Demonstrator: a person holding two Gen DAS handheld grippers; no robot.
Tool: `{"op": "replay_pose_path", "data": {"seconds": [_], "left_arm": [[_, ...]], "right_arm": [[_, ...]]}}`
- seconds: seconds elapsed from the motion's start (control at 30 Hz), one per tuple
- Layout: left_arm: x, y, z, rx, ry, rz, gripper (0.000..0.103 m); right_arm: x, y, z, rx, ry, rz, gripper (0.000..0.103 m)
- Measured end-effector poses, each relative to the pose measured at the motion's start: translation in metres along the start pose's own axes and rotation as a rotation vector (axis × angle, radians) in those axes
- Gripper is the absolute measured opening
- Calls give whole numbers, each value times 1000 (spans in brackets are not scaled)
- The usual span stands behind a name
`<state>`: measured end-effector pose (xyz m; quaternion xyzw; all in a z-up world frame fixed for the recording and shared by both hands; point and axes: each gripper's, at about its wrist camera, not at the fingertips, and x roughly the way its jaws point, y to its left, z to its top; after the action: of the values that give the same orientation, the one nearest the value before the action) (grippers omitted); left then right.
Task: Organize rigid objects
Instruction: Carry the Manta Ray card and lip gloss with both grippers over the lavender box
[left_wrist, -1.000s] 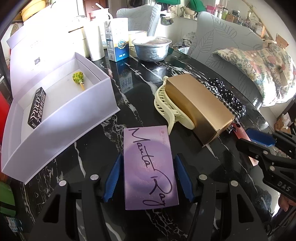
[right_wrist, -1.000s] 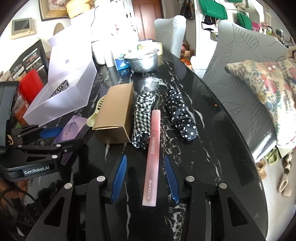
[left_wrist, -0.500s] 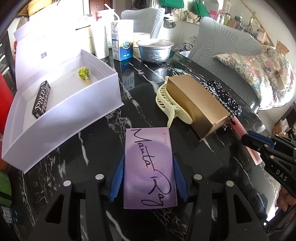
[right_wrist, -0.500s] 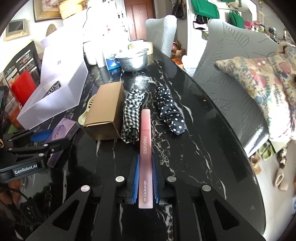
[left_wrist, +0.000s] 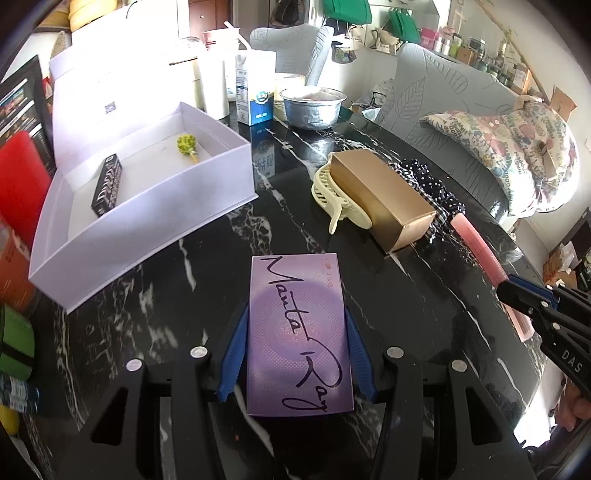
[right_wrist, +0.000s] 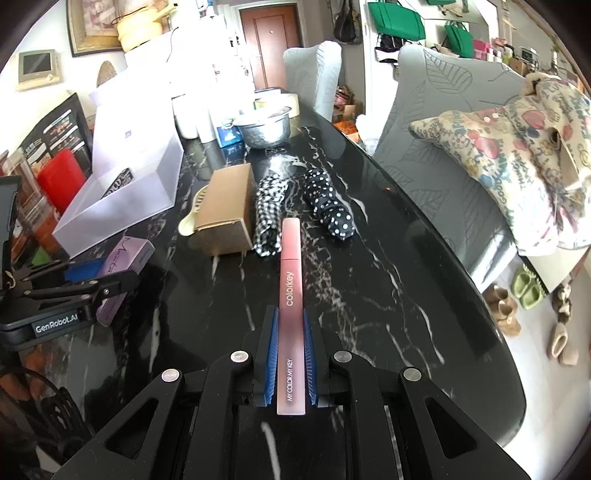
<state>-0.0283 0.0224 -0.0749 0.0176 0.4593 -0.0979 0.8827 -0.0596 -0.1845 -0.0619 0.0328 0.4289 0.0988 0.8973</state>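
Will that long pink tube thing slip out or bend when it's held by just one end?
Probably not bend: the pink tube looks stiff and straight. It might slip, since its surface looks smooth and the right gripper pinches only its near end. On the table, its flat sides should prevent rolling.

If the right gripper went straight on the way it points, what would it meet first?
Probably the checked cloth roll, just ahead of the pink tube that the right gripper holds; depth is unclear.

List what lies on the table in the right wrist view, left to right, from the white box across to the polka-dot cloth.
White box → tan carton → checked cloth → pink tube → polka-dot cloth.
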Motion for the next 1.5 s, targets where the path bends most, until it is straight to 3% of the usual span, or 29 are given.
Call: {"op": "replay_pose_path", "data": {"seconds": [0.47, 1.0, 1.5], "left_arm": [[-41, 14, -31, -71, -42, 91, 50], [-83, 54, -71, -231, -81, 198, 50], [-99, 79, -74, -304, -105, 216, 50]], "right_arm": [[-16, 33, -25, -78, 4, 110, 13], [-18, 99, -28, -275, 7, 274, 13], [-19, 147, -22, -382, 2, 370, 13]]}}
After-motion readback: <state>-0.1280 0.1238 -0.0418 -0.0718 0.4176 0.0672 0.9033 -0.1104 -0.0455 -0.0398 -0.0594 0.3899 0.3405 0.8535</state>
